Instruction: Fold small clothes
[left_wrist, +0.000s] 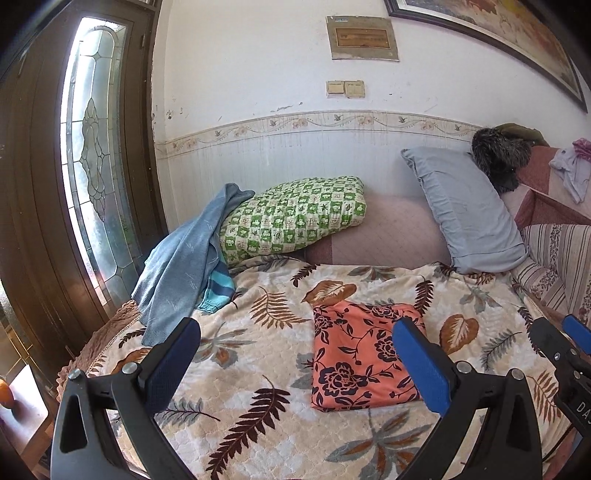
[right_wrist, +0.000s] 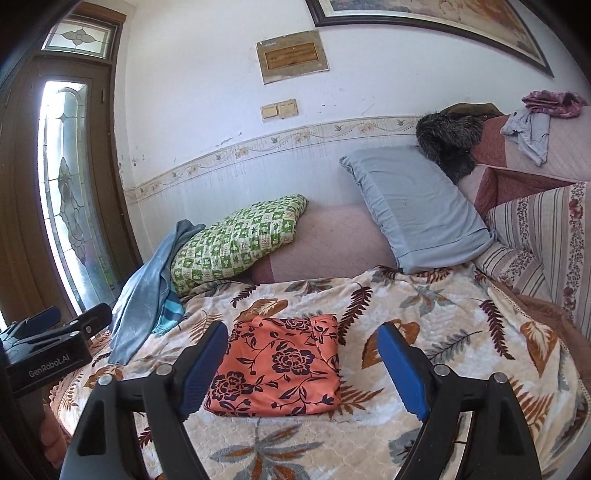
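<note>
- Your left gripper (left_wrist: 295, 363), with blue padded fingers, hovers spread wide and holds nothing.
- Your right gripper (right_wrist: 303, 363) likewise hovers wide apart, empty.
- A folded orange cloth with dark flowers (left_wrist: 364, 356) lies flat on the cream leaf-print blanket (left_wrist: 240, 373), its long axis running away from you toward the wall.
- A blue knitted garment (left_wrist: 177, 269) drapes over the green checked pillow (left_wrist: 291, 218) behind.

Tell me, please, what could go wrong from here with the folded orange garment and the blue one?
Both grippers, left and right, are open. A low pass might drag the folded orange floral garment loose. The blue garment lies partly under the green pillow, so pulling it may shift that pillow.
</note>
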